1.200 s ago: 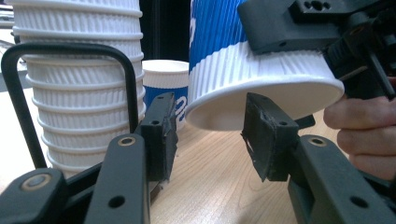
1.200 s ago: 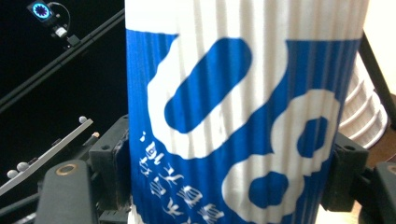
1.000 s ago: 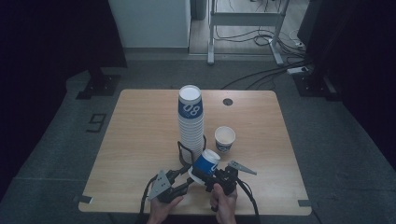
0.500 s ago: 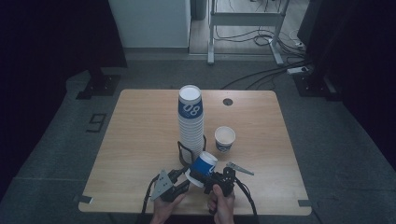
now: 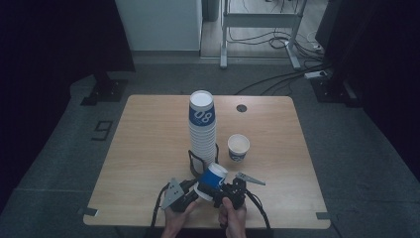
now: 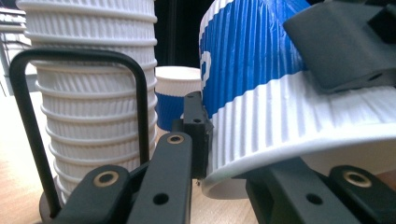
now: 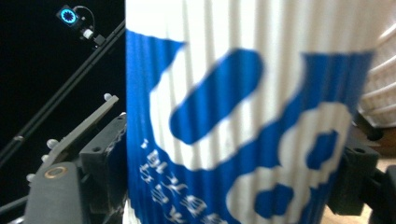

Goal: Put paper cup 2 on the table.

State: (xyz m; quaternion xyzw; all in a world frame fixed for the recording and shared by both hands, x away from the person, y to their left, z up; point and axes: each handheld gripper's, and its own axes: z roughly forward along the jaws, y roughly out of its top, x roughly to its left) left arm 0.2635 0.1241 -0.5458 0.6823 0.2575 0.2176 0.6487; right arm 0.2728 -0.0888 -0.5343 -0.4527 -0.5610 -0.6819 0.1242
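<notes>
A blue-and-white ribbed paper cup [image 5: 212, 177] hangs tilted over the table's front edge, between the two hand-held grippers. My left gripper [image 5: 197, 192] is shut on the cup's [image 6: 280, 116] wide white rim end, one jaw against its side and the other beneath it. My right gripper [image 5: 224, 190] has just been opening. Its jaws stand either side of the cup's [image 7: 233, 140] blue part, which is still between them. A tall stack of the same cups [image 5: 202, 129] stands mid-table, with a single upright cup [image 5: 238, 147] to its right.
A black wire loop [image 5: 198, 158] stands at the foot of the stack, close behind the held cup; it is also visible in the left gripper view [image 6: 79, 60]. A dark round hole [image 5: 241, 107] lies at the table's far edge. Cables trail from both grippers.
The held cup has shifted slightly left, toward the left gripper, and tilted a little more. Both hands have stayed almost in place.
</notes>
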